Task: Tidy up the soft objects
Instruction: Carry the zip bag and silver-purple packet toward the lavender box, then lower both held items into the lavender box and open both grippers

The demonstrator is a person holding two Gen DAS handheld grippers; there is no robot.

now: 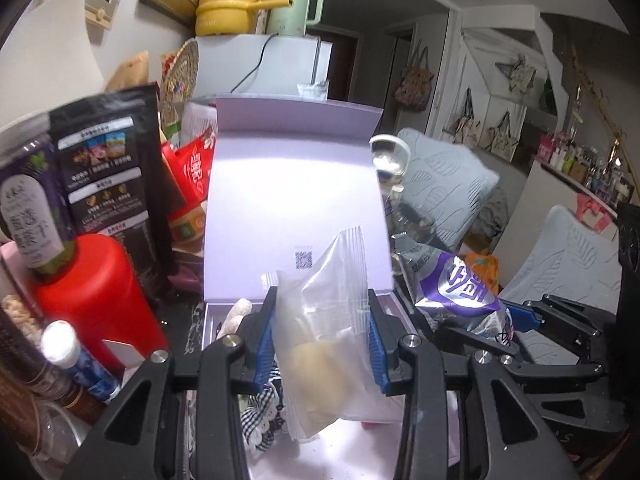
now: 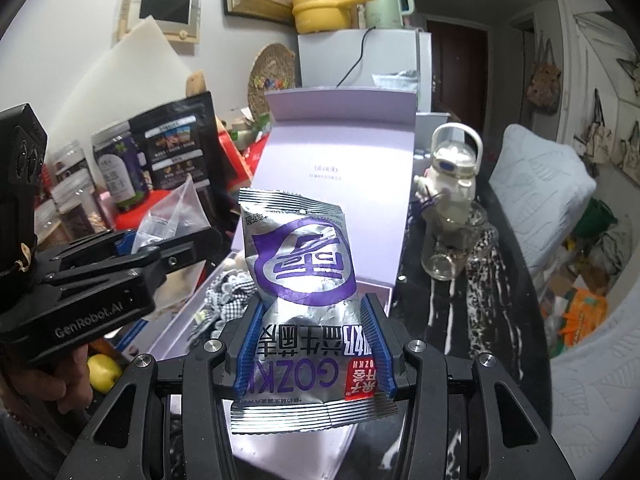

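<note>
Left claw (image 1: 322, 340) pinches a clear plastic pouch of yellow cake (image 1: 320, 344); right claw (image 2: 316, 350) pinches a silver-purple foil snack bag (image 2: 300, 276), both hanging directly above the open lilac gift box (image 1: 296, 184)

"GOZK" stands upside down on the silver-purple snack packet (image 2: 300, 296), and "GenRobot.AI" on the left gripper (image 2: 132, 248).

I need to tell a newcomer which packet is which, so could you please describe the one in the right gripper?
Find the open lilac box with its lid standing up. In front of it the right gripper clamps a silver foil packet. Unlike the clear plastic bag in the left gripper, it is shiny and has a big purple circle.
</note>
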